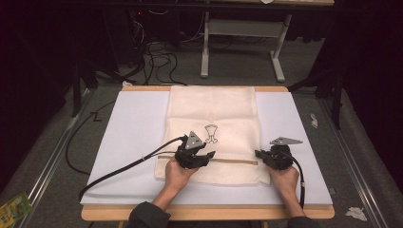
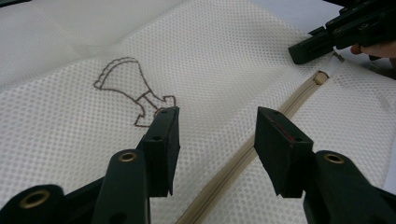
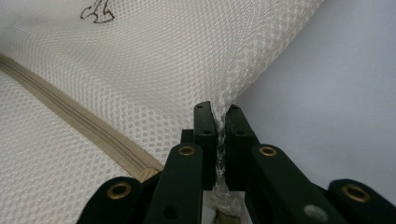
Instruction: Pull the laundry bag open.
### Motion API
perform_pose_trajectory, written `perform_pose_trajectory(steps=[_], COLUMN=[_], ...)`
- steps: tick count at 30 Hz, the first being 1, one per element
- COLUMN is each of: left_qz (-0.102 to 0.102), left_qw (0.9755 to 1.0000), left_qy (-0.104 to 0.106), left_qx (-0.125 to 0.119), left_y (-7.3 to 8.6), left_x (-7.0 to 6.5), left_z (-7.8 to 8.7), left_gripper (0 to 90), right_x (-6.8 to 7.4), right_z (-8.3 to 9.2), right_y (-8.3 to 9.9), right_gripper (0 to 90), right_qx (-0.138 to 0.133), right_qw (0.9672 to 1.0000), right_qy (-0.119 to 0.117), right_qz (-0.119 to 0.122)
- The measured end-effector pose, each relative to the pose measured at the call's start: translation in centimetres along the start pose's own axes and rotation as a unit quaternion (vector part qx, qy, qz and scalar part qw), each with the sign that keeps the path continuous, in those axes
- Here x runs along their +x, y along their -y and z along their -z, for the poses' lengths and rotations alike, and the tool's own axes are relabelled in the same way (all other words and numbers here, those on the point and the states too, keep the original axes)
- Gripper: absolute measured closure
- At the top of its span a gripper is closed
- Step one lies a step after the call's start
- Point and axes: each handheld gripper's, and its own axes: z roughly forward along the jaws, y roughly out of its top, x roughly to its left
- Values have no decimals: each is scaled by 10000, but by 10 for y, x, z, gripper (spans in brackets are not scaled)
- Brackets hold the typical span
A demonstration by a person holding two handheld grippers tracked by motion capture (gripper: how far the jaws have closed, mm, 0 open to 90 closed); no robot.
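A cream mesh bag (image 1: 214,111) lies flat on the white sheet (image 1: 135,142), with a brown embroidered figure (image 1: 211,133) near its middle and a tan zipper (image 1: 233,161) running across its near part. My left gripper (image 1: 207,157) hovers open over the zipper's left half. In the left gripper view its jaws (image 2: 217,126) stand apart above the mesh, the zipper (image 2: 280,116) passing under the right jaw, nothing between them. My right gripper (image 1: 259,154) is at the bag's right edge. The right gripper view shows it (image 3: 220,116) shut on a pinched fold of mesh (image 3: 140,60) beside the zipper's end (image 3: 79,121).
The white sheet covers a wooden table (image 1: 204,212). Black cables (image 1: 119,168) trail left from my left gripper across the sheet. On the floor lie a green packet (image 1: 14,207) at lower left and paper scraps (image 1: 356,213) at right. A white table frame (image 1: 242,42) stands beyond.
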Motion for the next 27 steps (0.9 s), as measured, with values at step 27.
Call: perform_pose_trajectory(steps=[27], left_qz=[-97], left_qw=[9985], left_qy=[501], left_qx=[210], left_y=[-16], left_x=[-36], left_z=[-32], left_gripper=[509], right_x=[1], right_z=[17], right_y=[-10], right_gripper=[877], right_qx=[-240], right_qw=[9994], right_qy=[-267], right_qz=[28])
